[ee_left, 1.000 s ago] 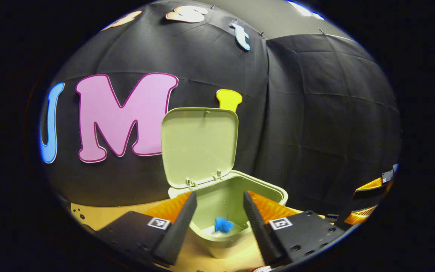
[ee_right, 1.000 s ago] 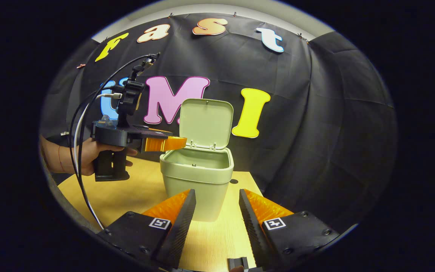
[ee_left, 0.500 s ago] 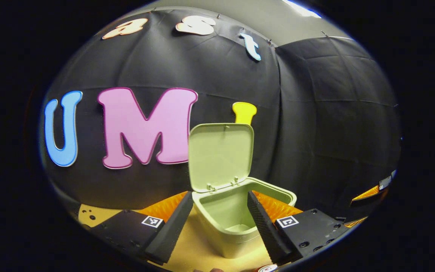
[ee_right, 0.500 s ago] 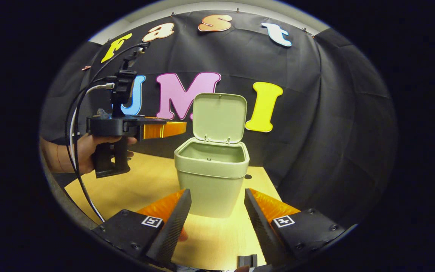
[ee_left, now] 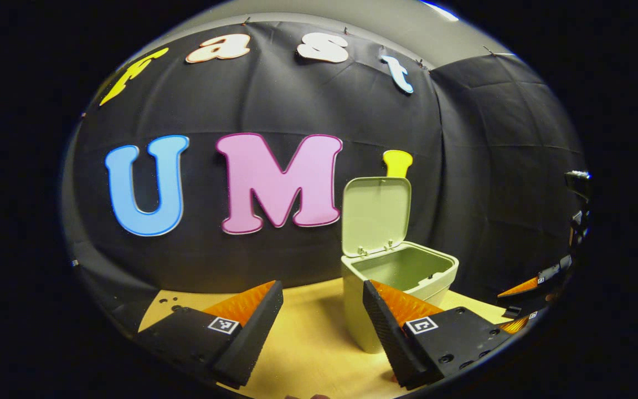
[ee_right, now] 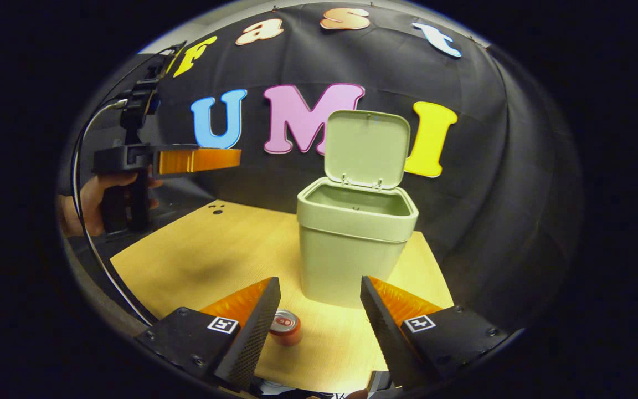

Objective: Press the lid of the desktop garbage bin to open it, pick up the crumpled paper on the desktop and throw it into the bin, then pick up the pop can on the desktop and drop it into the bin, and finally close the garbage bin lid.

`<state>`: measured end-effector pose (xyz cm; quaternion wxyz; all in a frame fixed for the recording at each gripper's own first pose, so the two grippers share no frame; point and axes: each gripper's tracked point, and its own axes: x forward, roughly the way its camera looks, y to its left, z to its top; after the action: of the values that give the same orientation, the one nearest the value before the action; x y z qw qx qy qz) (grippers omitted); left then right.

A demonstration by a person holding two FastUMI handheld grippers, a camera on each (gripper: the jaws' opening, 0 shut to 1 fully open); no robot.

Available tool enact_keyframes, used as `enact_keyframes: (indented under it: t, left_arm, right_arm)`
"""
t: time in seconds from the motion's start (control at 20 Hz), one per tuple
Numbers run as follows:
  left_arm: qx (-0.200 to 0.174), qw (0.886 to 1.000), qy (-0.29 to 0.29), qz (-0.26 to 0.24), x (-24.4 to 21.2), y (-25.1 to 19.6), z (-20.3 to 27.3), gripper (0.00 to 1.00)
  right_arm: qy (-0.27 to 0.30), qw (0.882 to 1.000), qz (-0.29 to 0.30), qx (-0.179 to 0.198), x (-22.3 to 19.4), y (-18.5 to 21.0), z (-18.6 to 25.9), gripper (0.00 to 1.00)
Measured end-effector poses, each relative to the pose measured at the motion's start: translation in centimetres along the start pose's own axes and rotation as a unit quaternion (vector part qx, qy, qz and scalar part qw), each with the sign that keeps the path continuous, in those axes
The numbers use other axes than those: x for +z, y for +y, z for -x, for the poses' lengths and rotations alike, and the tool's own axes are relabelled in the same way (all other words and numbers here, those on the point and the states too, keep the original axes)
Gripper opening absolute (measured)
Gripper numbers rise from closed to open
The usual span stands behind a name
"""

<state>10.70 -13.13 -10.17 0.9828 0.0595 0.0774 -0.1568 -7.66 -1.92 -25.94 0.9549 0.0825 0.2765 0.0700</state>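
Bin (ee_right: 355, 244) stands on the worktop (ee_right: 208, 249), lid (ee_right: 367, 148) up. A pop can (ee_right: 286, 327) lies just before it, between the right tongs (ee_right: 314, 318), spread apart. Left tongs (ee_left: 322, 321) hang apart too, beside the bin. Likely step: the can; those tongs must descend and clamp.

Left gripper view: I look from low over the table (ee_left: 308, 332), level toward the back cloth wall (ee_left: 241, 100); bin (ee_left: 402, 277) near, right of centre, seen slightly from above its rim; the other gripper at the far right edge. Right gripper view: I look from the table's front edge, higher and farther back, facing the same wall; bin (ee_right: 352, 244) central, left gripper (ee_right: 197, 159) far left. Shared: bin with raised lid (ee_right: 368, 148), tabletop, back wall.
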Motion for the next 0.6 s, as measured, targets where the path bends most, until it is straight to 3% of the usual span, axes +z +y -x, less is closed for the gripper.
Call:
enact_keyframes:
  t: [0.6]
  left_arm:
    - [0.054, 0.998, 0.025, 0.017, -3.5, 6.2, 8.0, 0.94]
  right_arm:
    - [0.086, 0.995, 0.030, 0.028, -6.8, 3.7, -4.3, 0.95]
